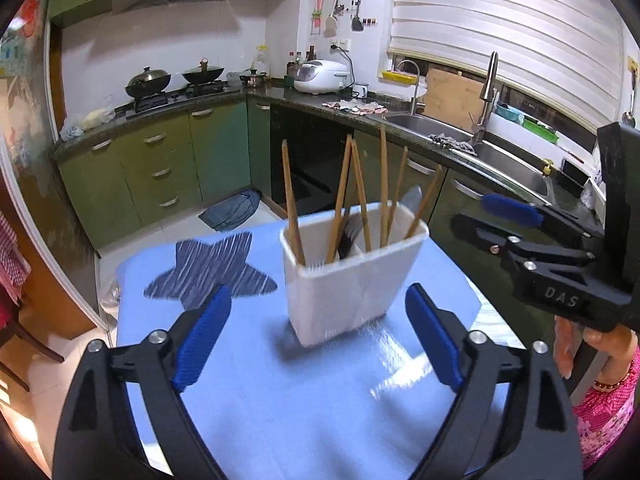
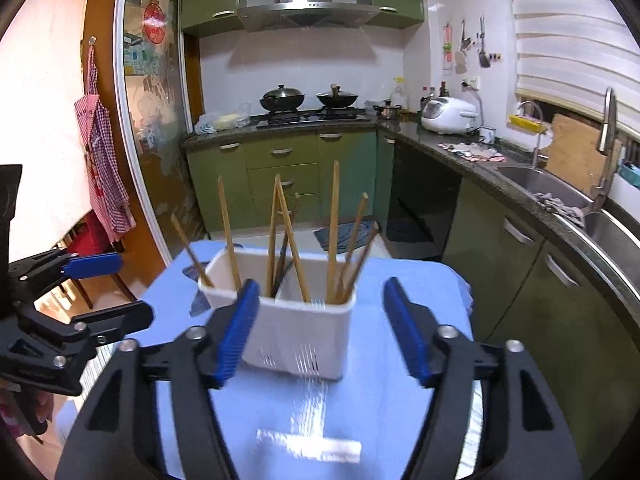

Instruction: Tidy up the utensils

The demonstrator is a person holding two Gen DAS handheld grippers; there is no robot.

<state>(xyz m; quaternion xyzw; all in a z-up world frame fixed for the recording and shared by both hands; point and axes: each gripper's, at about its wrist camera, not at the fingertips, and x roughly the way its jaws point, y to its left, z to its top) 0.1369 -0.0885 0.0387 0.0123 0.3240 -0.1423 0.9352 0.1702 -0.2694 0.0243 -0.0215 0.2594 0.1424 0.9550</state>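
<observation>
A white two-compartment utensil holder stands on the blue table cover. Several wooden chopsticks stand upright in both compartments, and dark fork tines show in the left one. My left gripper is open and empty, just in front of the holder. My right gripper shows at the right of the holder, open. In the right wrist view the holder with its chopsticks sits just beyond my open, empty right gripper. The left gripper is at the left, open.
A dark striped star-shaped mat lies on the table behind left of the holder. Green cabinets, a stove with woks and a sink line the kitchen behind. The table edge falls off at right.
</observation>
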